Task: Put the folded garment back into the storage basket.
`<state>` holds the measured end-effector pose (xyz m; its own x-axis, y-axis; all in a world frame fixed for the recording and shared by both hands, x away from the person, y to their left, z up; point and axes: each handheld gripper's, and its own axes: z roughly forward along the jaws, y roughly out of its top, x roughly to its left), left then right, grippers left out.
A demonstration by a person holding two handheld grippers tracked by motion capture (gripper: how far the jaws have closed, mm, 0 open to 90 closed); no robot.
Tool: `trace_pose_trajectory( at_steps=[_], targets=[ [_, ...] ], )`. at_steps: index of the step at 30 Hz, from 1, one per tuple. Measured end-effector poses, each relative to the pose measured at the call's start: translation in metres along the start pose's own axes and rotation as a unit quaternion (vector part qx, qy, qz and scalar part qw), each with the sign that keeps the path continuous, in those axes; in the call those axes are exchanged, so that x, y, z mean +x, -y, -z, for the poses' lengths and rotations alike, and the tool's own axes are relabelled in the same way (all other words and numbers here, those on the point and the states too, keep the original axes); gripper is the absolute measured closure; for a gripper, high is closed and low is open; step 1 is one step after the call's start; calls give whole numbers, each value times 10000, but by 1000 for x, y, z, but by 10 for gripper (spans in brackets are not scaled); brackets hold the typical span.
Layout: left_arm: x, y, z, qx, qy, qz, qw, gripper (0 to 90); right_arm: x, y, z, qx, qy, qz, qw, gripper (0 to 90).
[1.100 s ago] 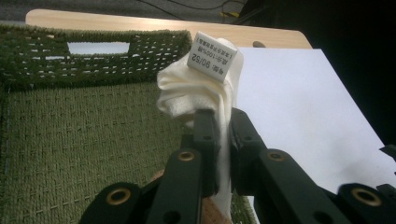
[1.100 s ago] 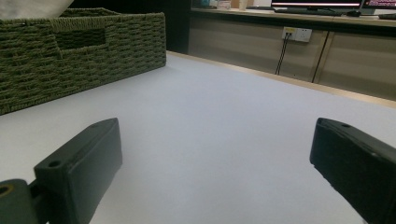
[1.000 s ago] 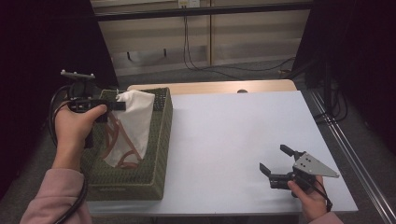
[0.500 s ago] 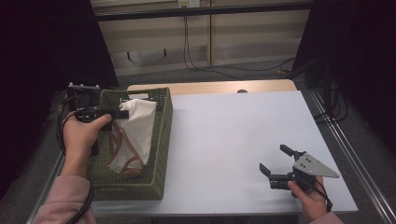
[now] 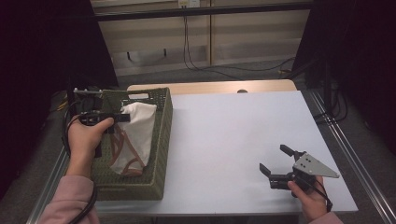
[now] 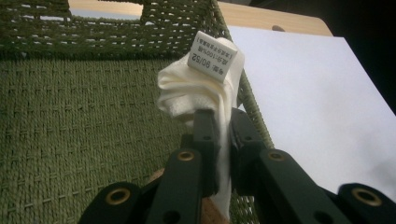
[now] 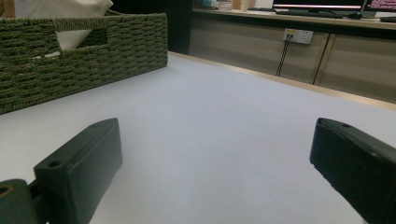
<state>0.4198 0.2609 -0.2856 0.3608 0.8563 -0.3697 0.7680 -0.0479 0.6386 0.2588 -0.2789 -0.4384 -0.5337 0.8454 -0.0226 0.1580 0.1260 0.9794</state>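
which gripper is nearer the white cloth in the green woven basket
Left. The left gripper is shut on the white cloth over the green woven basket; the right gripper sits open, far across the white table.

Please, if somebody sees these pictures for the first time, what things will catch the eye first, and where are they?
Probably the white cloth with brown trim, pinched by the left gripper over the green basket at the table's left edge; a small printed tag sticks up from its bunched top. Next, the right gripper, jaws wide apart, held low over the bare white table at the near right.
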Motion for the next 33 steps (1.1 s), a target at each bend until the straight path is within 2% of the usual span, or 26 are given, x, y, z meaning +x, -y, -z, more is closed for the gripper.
trace_pose_trajectory(
  at_steps=[8,11,12,13,15,16,17,18,19,20,23,24,25,26,27,28,29,30,31,33],
  targets=[
    [5,-2,-11,-65,2,1,10000,834,-1,1,0,22,14,-36,10000,20],
    [8,-2,-14,-39,-38,-99,9999,833,-1,0,0,31,43,-9,10000,20],
    [11,-3,-12,200,-56,-347,9992,832,0,0,0,28,39,2,10000,20],
    [8,-2,-16,-45,-24,-88,9999,831,0,0,0,18,5,8,10000,20],
    [9,-3,-17,-108,-35,-127,9999,831,0,0,0,9,0,-12,10000,20],
    [9,-2,-18,-71,-8,-61,10000,831,0,0,0,17,18,-2,10000,20],
    [10,-3,-19,-119,-43,-76,9999,830,-1,0,0,24,35,-2,10000,20],
    [11,-2,-19,-97,-34,-59,9999,830,-1,0,0,25,41,-9,10000,20],
    [13,-3,-20,-18,-63,-140,9999,830,-1,0,0,13,17,-12,10000,20],
    [13,-3,-21,-82,-13,-71,9999,830,-1,0,0,8,16,-10,10000,20],
    [14,-3,-24,-76,-42,-72,9999,829,-1,0,0,19,45,-3,10000,20],
    [15,-3,-25,-107,-60,-111,9999,828,-1,0,0,9,34,1,10000,20],
    [19,-4,-24,90,-85,-368,9992,827,-1,0,0,18,41,-6,10000,20],
    [18,-3,-26,77,-74,-272,9996,828,0,0,0,22,27,-18,10000,20],
    [21,-4,-25,168,-84,-370,9991,827,0,0,0,20,28,-9,10000,20],
    [21,-4,-26,114,-106,-382,9992,828,-1,0,-1,2,-2,-9,10000,20],
    [22,-4,-25,181,-92,-417,9989,828,0,0,-2,10,-2,-19,10000,20],
    [23,-4,-25,202,-87,-403,9989,827,0,0,-2,22,6,-38,10000,20],
    [21,-3,-28,-35,-73,-162,9998,827,0,0,-2,22,3,-38,10000,20],
    [22,-3,-29,-89,-63,-73,9999,827,0,0,-2,7,-8,-28,10000,20]
  ],
)
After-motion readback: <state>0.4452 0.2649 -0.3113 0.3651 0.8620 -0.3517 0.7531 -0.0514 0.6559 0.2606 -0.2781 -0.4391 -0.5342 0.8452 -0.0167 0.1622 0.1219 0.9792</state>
